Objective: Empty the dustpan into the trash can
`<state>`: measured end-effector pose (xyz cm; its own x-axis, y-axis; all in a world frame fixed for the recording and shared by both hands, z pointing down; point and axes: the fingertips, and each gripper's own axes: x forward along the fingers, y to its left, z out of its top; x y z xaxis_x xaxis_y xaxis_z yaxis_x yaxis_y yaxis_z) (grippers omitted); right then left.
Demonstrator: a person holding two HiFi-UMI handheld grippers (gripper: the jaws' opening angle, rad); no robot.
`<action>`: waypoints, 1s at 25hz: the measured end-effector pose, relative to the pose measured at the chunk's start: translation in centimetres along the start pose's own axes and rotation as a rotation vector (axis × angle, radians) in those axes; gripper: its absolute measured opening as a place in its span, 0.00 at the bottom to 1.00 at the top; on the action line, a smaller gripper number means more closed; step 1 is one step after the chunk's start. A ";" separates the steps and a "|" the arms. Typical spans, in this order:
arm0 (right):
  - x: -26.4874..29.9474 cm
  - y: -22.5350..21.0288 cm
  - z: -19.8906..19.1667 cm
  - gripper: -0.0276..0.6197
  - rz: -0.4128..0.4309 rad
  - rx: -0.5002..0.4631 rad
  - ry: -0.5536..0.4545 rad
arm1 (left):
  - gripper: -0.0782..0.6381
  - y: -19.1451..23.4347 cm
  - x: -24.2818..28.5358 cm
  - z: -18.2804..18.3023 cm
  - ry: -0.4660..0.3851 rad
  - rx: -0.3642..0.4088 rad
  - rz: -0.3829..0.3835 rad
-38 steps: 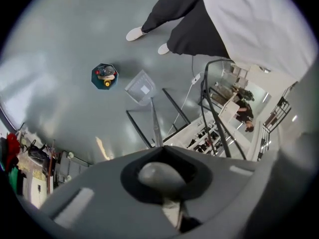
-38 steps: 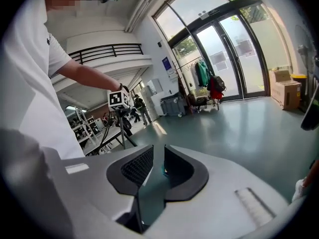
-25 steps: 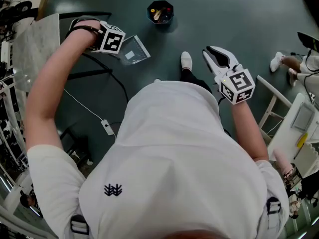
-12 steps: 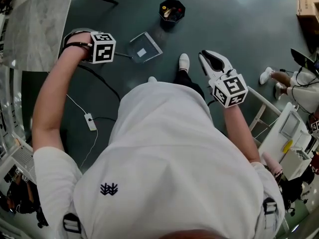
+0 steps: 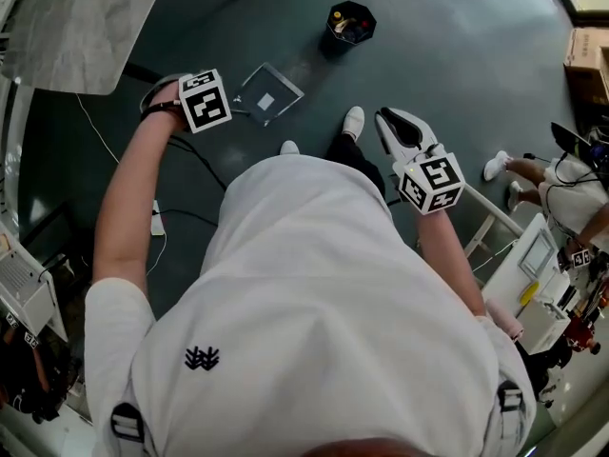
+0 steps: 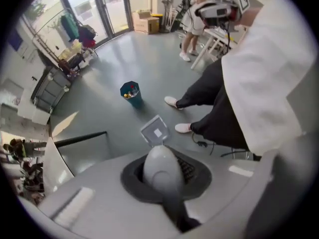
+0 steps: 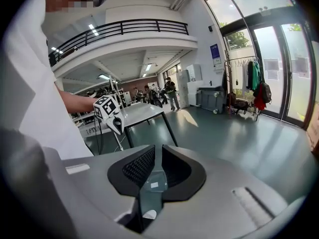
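Note:
In the head view my left gripper is shut on the grey handle of a clear square dustpan, held out low above the dark floor. A white square patch shows in the pan. The dark trash can, teal in the left gripper view, stands on the floor beyond the pan with several bits inside. My right gripper hangs at the right by my hip, jaws together and gripping nothing. The right gripper view also catches the left gripper.
A marble-topped table stands at the upper left, and a cable with a plug trails on the floor beneath my left arm. My shoes are near the pan. White furniture, another person and a cardboard box are at the right.
The view has swung: the table slid to the upper left, the trash can moved right in the picture. The left gripper still carries the dustpan; the right gripper stays shut beside me.

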<state>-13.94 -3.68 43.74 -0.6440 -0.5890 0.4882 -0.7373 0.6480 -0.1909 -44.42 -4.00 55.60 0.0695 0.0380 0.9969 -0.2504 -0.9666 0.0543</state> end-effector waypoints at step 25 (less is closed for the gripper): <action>-1.6 4.8 -1.4 0.05 0.047 -0.052 0.013 | 0.18 -6.6 0.2 -2.1 -0.523 -0.511 0.188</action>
<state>-16.14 1.08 43.26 -0.6746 -0.5517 0.4905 -0.6949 0.6988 -0.1697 -44.78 2.89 55.60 0.3990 -0.3644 0.8414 -0.7111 -0.7023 0.0330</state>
